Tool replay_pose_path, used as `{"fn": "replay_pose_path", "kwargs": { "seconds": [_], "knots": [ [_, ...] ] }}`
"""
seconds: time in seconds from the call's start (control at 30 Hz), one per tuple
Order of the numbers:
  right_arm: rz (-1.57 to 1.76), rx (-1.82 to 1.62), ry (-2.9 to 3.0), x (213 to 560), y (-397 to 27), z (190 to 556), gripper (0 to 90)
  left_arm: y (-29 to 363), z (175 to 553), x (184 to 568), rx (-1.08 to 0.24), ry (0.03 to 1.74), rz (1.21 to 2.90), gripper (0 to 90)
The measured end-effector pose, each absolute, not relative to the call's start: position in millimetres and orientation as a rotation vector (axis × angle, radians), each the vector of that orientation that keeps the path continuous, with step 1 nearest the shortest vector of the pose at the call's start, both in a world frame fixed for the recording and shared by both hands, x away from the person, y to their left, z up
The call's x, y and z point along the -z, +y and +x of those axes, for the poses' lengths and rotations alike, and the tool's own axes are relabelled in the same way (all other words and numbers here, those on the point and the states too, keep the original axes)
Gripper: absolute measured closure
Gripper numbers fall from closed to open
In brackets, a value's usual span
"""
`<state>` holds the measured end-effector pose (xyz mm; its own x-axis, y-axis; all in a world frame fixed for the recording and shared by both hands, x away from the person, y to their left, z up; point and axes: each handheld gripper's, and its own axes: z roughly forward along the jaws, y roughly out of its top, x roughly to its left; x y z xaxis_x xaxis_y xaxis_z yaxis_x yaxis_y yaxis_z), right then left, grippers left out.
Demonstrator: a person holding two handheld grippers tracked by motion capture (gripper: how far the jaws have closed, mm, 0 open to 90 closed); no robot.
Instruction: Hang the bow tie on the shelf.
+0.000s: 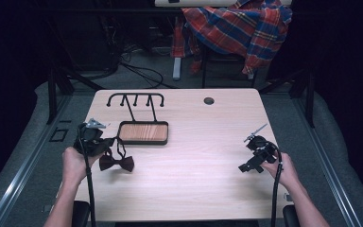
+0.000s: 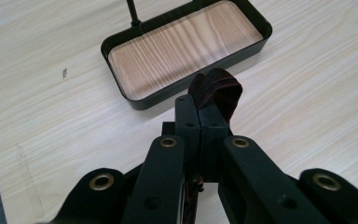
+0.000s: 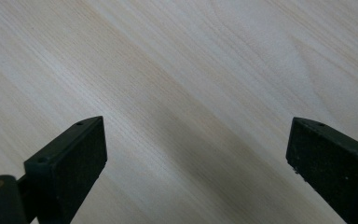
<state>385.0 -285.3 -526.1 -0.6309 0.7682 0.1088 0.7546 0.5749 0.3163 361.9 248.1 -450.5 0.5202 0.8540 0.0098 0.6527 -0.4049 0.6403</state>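
Bow tie [image 1: 116,163]: dark red, on the table [image 1: 194,142], strap pinched by left gripper [image 2: 200,116].
Right gripper [image 3: 196,154]: jaws spread wide, holding nothing.
Tray [image 2: 135,100]: just beyond.

This looks like a lab or recording studio set up for capturing handling work. A pale wood-grain table [image 1: 194,142] with a round cable hole [image 1: 209,100] near its far edge stands in the middle of the frame on grey carpet [image 1: 23,146], ringed by darkness. Black frame legs [image 1: 54,92] rise at upper left and right, and loose cables [image 1: 137,71] trail across the floor at upper centre. A plaid shirt [image 1: 238,26] is draped over a chair at the top of the frame.
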Motion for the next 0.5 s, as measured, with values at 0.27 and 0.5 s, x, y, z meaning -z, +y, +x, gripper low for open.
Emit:
{"fn": "replay_pose_path", "kwargs": {
  "seconds": [0.27,0.5],
  "knots": [
    [1.293,-0.504,2.788,525,-283,385,4.9,249,360,440,-0.481,1.214,2.162,89.0],
    [1.289,-0.486,2.802,526,-283,383,4.8,251,361,436,-0.499,1.210,2.172,89.0]
  ]
}}
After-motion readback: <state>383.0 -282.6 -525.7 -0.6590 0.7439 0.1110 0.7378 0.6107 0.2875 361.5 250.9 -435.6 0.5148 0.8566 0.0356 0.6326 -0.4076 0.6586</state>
